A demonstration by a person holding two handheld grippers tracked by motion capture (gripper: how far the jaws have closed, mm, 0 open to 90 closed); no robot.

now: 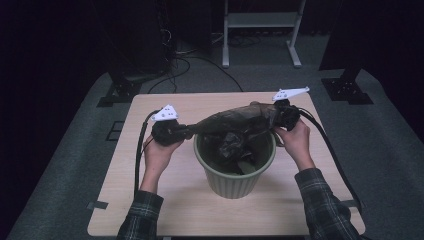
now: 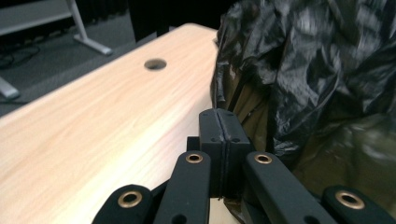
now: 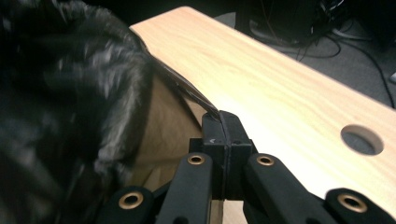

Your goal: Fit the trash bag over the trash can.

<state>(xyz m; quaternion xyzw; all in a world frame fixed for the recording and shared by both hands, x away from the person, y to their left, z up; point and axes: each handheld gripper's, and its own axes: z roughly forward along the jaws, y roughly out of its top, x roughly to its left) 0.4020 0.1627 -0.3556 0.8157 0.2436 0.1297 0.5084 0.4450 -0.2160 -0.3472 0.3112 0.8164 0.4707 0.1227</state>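
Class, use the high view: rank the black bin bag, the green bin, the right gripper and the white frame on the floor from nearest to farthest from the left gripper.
1. Black bin bag: pinched in the left gripper, stretched rightward.
2. Green bin: just right, lower.
3. Right gripper: across the bin.
4. White frame: on the floor beyond the table.

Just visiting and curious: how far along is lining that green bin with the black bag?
Done: the black bag hangs partly inside the green bin. In hand: the left hand-held gripper and right hand-held gripper each pinch its edge, stretched above the bin. Left: folding it over the rim.
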